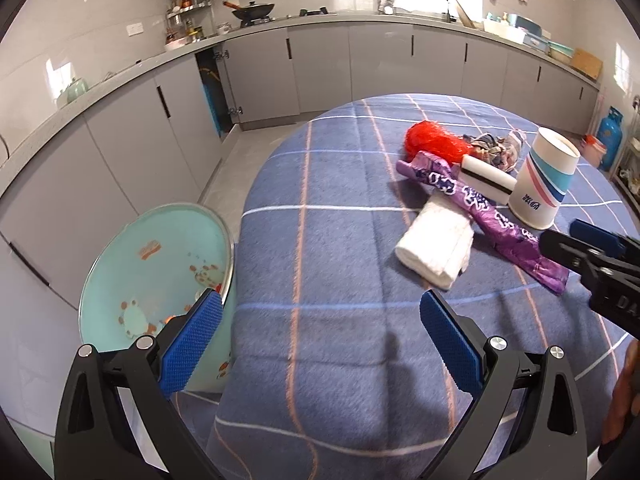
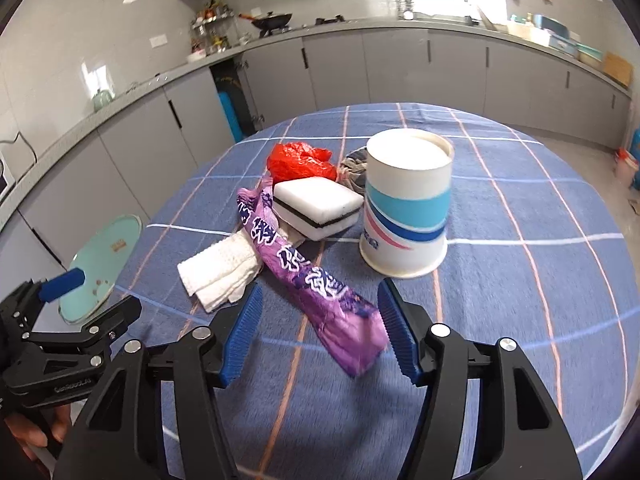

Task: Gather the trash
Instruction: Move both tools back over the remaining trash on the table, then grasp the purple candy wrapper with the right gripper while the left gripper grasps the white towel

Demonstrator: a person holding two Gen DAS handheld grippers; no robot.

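Observation:
A pile of trash lies on the blue plaid table [image 2: 520, 280]: a purple wrapper [image 2: 320, 296] [image 1: 500, 220], a folded white tissue [image 2: 224, 272] [image 1: 436, 248], a white sponge with a black stripe [image 2: 320, 208] [image 1: 486, 178], a red plastic bag [image 2: 298, 160] [image 1: 432, 142], a crumpled cloth [image 2: 354, 168] [image 1: 500, 146] and an upside-down paper cup [image 2: 406, 204] [image 1: 544, 178]. My right gripper [image 2: 320, 332] is open, its jaws on either side of the wrapper's near end. My left gripper [image 1: 320, 336] is open and empty over the table's left edge, beside a teal bin [image 1: 156, 276] [image 2: 100, 264].
The teal bin stands on the floor left of the table. Grey kitchen cabinets [image 1: 320, 68] and a counter with a wok [image 1: 254, 10] run along the back wall. A blue gas cylinder [image 1: 610, 138] stands at the far right.

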